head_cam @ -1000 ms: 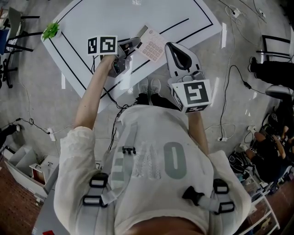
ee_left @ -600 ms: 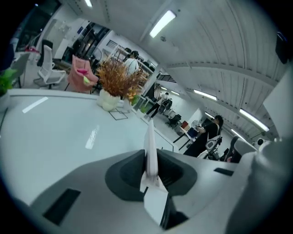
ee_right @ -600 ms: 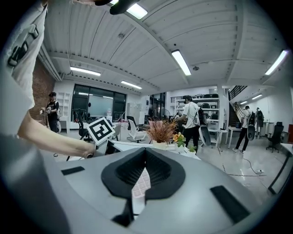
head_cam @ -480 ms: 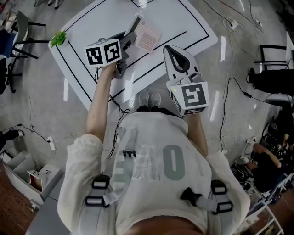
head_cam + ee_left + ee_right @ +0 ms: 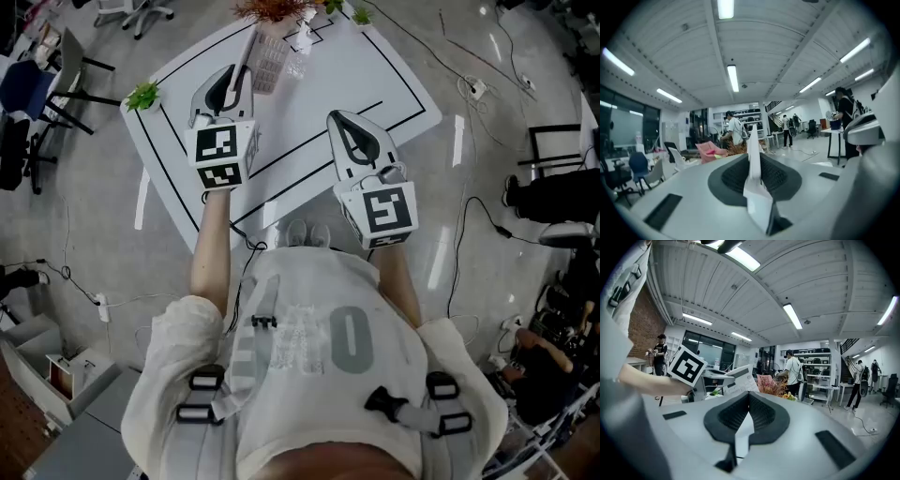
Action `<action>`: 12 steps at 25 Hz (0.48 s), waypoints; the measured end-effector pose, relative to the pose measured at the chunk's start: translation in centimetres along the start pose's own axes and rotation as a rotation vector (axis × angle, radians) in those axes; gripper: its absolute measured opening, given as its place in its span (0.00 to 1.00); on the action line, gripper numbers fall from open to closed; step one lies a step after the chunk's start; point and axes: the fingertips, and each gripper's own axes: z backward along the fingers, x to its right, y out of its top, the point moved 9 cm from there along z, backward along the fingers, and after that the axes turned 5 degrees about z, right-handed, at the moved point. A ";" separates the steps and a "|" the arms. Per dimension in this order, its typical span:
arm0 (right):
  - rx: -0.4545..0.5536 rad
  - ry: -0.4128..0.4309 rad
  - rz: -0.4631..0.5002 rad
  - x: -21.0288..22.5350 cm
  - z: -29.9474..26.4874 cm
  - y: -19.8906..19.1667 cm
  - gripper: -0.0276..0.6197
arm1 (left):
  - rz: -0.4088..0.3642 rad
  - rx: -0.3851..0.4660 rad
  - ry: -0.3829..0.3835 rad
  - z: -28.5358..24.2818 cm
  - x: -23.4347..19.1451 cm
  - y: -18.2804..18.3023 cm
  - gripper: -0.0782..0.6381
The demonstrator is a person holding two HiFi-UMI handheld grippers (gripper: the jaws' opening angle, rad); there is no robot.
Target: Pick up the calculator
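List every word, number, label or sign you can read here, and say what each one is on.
"0" (or the letter O): large print on the person's shirt; the fainter print beside it is unreadable.
Calculator keys and labels: too small to read.
Cube on the left gripper and cube on the right gripper: square coded markers, no letters.
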 end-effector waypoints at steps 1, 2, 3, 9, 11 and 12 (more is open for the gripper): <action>0.006 0.002 0.001 0.0 -0.1 0.2 0.05 | -0.041 0.022 0.025 0.6 0.1 0.7 0.22; 0.013 0.004 0.002 0.0 -0.2 0.3 0.05 | -0.073 0.037 0.049 1.2 0.2 1.4 0.22; 0.019 0.006 0.002 -0.1 -0.3 0.4 0.05 | -0.093 0.048 0.071 1.8 0.3 1.9 0.22; 0.056 -0.007 -0.005 -0.1 -0.6 1.0 0.05 | -0.149 0.100 0.202 5.2 0.7 3.5 0.22; 0.066 -0.016 -0.010 -0.1 -0.5 1.0 0.05 | -0.149 0.124 0.222 6.4 0.9 3.6 0.22; 0.069 -0.019 -0.013 -0.1 -0.5 1.0 0.05 | -0.153 0.131 0.229 7.0 1.1 3.5 0.21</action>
